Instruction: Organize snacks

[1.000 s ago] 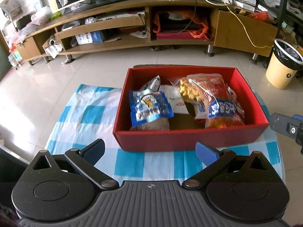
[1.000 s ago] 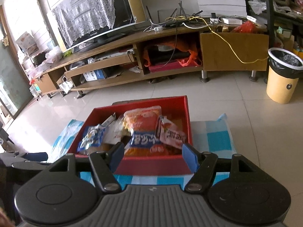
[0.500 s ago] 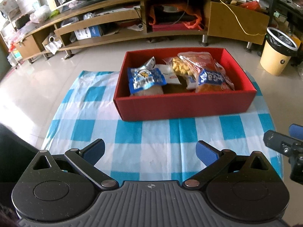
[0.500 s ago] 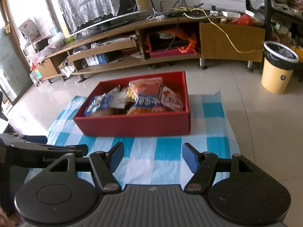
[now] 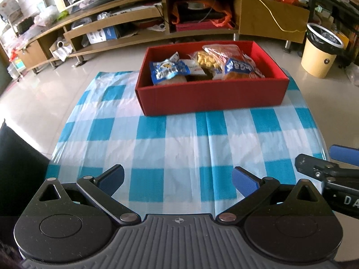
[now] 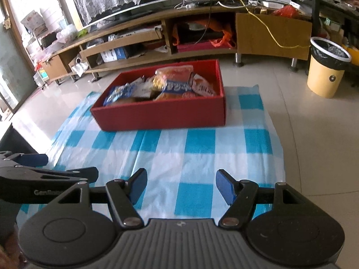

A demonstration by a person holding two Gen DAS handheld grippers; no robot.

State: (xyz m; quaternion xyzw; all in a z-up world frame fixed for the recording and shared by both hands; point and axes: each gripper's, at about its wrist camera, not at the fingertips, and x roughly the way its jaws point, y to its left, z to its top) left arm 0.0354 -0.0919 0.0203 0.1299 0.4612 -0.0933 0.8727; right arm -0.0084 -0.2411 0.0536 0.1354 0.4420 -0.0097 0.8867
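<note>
We see a matt red cardboard box [image 5: 211, 96] holding glossy plastic snack packets [image 5: 237, 67], on a thin, creased checked cloth [image 5: 175, 148]; beyond, glossy floor tiles [image 6: 314, 134] and a wooden TV stand [image 5: 269, 15].

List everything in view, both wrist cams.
box: 1, red, far part of cloth, open top
snack packs: several, blue, orange, white, in box; exact count unclear
cloth: 1, blue-white check, under box
TV stand: 1, wood, behind box, cluttered shelves
TV: 1, lace-draped, on stand
bin: 1, yellow, black liner, floor, right of stand
floor: pale tile
left gripper: blue pads, open, empty, over near cloth
right gripper: blue pads, open, empty, over near cloth
</note>
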